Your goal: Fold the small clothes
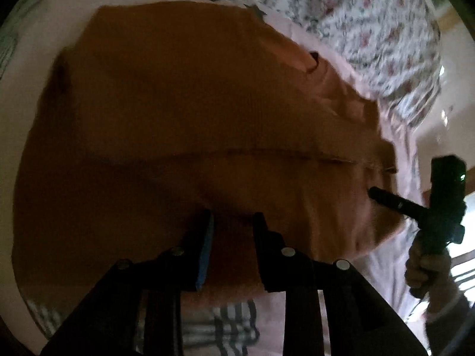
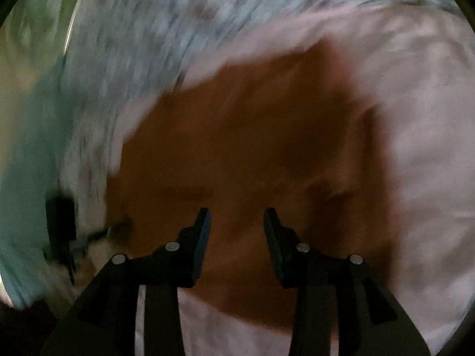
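An orange-brown garment lies spread on a pink sheet, with a seam or fold line running across it. My left gripper hovers over the garment's near part, jaws open, only fabric showing in the gap. At the right of the left wrist view a hand holds my right gripper, its tip at the garment's right edge. In the blurred right wrist view, the right gripper stands open over the same garment, nothing gripped between its pads.
Floral bedding lies bunched beyond the garment, and shows blurred in the right wrist view as floral bedding. A striped cloth lies under my left gripper near the front. Pink sheet extends right of the garment.
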Motion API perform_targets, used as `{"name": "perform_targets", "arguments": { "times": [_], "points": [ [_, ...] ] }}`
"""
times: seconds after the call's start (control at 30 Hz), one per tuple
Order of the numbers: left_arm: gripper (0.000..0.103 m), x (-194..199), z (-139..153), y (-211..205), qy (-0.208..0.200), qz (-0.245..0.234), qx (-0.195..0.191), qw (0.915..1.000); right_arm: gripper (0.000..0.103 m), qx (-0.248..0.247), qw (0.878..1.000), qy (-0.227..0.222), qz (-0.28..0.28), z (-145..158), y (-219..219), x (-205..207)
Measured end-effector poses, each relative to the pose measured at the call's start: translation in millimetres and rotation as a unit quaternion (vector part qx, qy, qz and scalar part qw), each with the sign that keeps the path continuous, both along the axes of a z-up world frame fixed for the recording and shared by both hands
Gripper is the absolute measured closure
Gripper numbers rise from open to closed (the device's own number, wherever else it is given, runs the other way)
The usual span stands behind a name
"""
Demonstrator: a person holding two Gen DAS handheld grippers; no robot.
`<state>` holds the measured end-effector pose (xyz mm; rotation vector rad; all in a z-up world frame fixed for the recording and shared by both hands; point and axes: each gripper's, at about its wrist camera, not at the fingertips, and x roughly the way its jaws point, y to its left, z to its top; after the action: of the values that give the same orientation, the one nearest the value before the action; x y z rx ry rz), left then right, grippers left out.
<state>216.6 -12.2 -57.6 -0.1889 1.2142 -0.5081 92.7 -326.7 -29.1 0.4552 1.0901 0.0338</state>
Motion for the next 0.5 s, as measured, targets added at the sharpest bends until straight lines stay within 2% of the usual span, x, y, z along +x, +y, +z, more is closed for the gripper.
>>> {"name": "perform_targets", "arguments": {
  "times": [0.1, 0.17, 0.23, 0.3, 0.4, 0.5],
  "points": [
    [0.075, 22, 6, -8, -0.013, -0.019, 0.012, 0.9997, 0.065, -0.06, 0.996, 0.027, 0.062, -12, 14, 23],
    [0.082, 50, 9, -8, -0.021, -0.021, 0.03, 0.9991, 0.067, -0.088, 0.994, 0.017, 0.068, -7, 4, 40],
    [0.085, 82, 15, -1, -0.023, -0.003, 0.032, 0.9992, 0.069, -0.111, 0.993, 0.01, 0.04, 1, -18, 58],
    [0.084, 110, 28, 9, -0.039, 0.027, 0.038, 0.9982, 0.071, -0.101, 0.995, -0.016, -0.004, 14, -48, 71],
    [0.056, 134, 53, 35, -0.079, 0.101, 0.053, 0.9904, 0.069, -0.124, 0.987, -0.049, -0.09, 38, -85, 74],
    [0.054, 142, 68, 67, -0.093, 0.165, 0.052, 0.9806, 0.069, -0.103, 0.98, -0.073, -0.154, 54, -114, 63]
  ]
}}
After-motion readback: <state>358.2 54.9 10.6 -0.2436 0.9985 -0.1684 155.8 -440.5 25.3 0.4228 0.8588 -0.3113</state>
